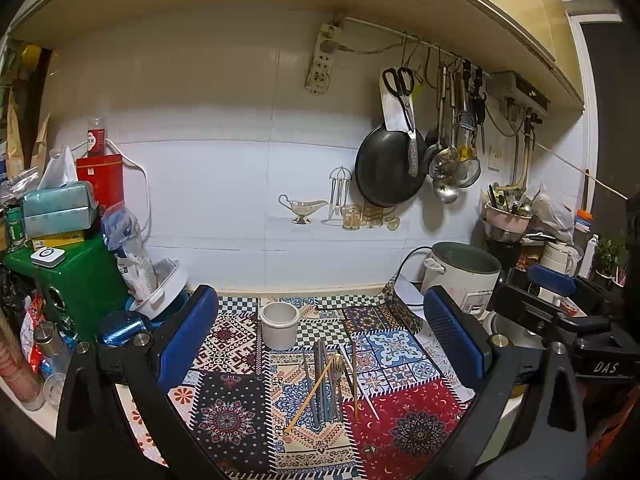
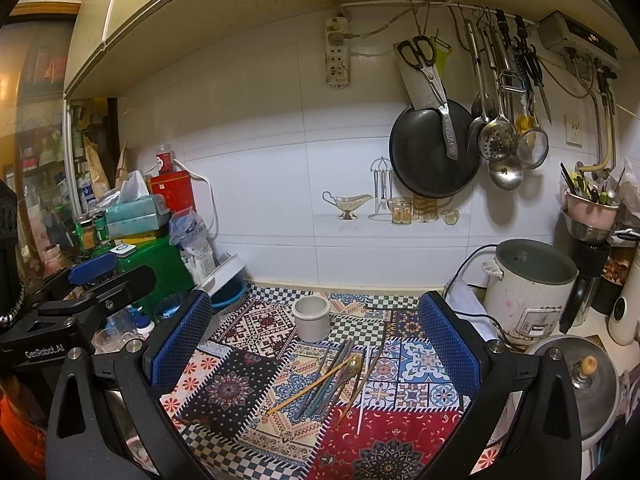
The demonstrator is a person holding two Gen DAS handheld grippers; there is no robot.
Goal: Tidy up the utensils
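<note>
A pile of utensils point(image 1: 330, 384) lies on the patterned cloth point(image 1: 236, 408): grey chopsticks, a wooden chopstick, a gold spoon and a white stick. An empty white cup point(image 1: 279, 325) stands upright just behind the pile. My left gripper point(image 1: 324, 340) is open and empty, held above the pile. In the right wrist view the same pile point(image 2: 334, 380) and cup point(image 2: 311, 318) lie ahead, and my right gripper point(image 2: 316, 344) is open and empty above them. Each gripper shows at the edge of the other's view.
A white rice cooker point(image 2: 530, 292) with a black cord stands at the right, a pot lid point(image 2: 576, 376) in front of it. A green box point(image 1: 76, 280), bags and bottles crowd the left. A black pan point(image 1: 390, 166), scissors and ladles hang on the wall.
</note>
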